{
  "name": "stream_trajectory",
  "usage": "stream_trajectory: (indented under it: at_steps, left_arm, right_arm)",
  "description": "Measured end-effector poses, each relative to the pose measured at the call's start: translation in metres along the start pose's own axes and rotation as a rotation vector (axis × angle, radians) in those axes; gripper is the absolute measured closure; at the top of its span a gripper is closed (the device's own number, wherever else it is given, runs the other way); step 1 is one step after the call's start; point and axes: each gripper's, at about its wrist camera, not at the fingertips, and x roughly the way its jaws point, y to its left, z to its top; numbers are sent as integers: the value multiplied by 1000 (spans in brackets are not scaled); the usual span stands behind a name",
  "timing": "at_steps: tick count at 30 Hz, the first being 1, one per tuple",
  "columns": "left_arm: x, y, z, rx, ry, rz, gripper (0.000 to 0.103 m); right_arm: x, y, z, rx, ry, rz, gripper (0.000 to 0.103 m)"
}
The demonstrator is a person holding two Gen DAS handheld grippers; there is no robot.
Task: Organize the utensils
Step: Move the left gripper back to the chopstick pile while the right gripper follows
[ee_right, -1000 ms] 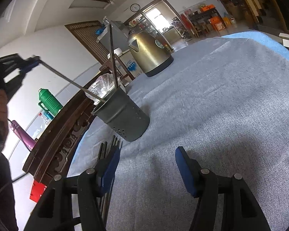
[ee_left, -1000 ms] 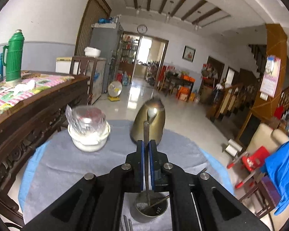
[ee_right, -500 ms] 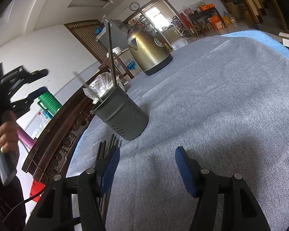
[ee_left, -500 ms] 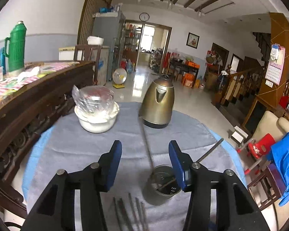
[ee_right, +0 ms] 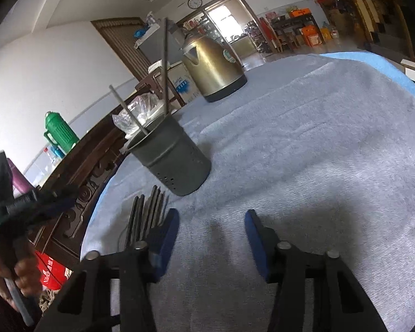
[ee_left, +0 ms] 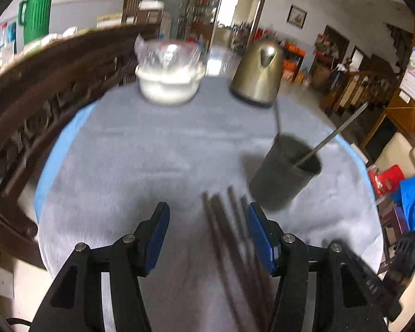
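The left gripper has just been opening; its jaws stand apart with nothing pressed, the loose chopsticks lying on the bench between its pads, nearer the right one. Ahead and to its right stands the utensil holder with two chopsticks inside. The right gripper has just been narrowing, empty over bare cloth, with the chopsticks beside its left pad.
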Motion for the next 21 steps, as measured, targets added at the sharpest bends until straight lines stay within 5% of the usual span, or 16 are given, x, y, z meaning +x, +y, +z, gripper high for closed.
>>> stream_trajectory:
  at_steps: [9,21]
  left_arm:
    - [27,13,-34,-8,165,-6,44]
    - [52,17,-26,-19,250,-79,48]
  right_arm:
    - [33,46,12,-53,142,50,72]
    - [97,72,12,-98,321,-54,86]
